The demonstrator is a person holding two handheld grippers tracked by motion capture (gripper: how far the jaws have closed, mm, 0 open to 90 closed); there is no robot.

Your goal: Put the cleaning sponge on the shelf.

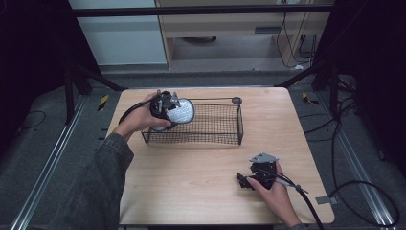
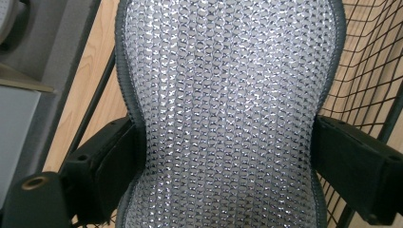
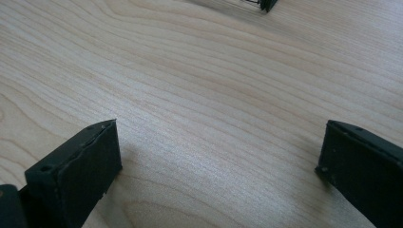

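A silvery mesh pad with a dark grey rim (image 1: pixel 181 110) hangs over the left end of a black wire basket (image 1: pixel 225 125). My left gripper (image 1: pixel 165 109) is shut on the pad. In the left gripper view both black jaws press into the pad's (image 2: pixel 228 109) narrowed sides, and basket wire (image 2: pixel 366 71) shows behind it at the right. My right gripper (image 1: pixel 244 181) rests low on the wooden table (image 1: pixel 201 177) near its front right, held by a hand. Its jaws stand wide open over bare wood (image 3: pixel 214 142), nothing between them.
The basket's dark corner (image 3: pixel 267 4) peeks in at the top of the right gripper view. Cables (image 1: pixel 364 191) trail over the floor right of the table. Black frame bars (image 1: pixel 95 76) slant at the table's far corners. Metal rails (image 1: pixel 48 163) run along both sides.
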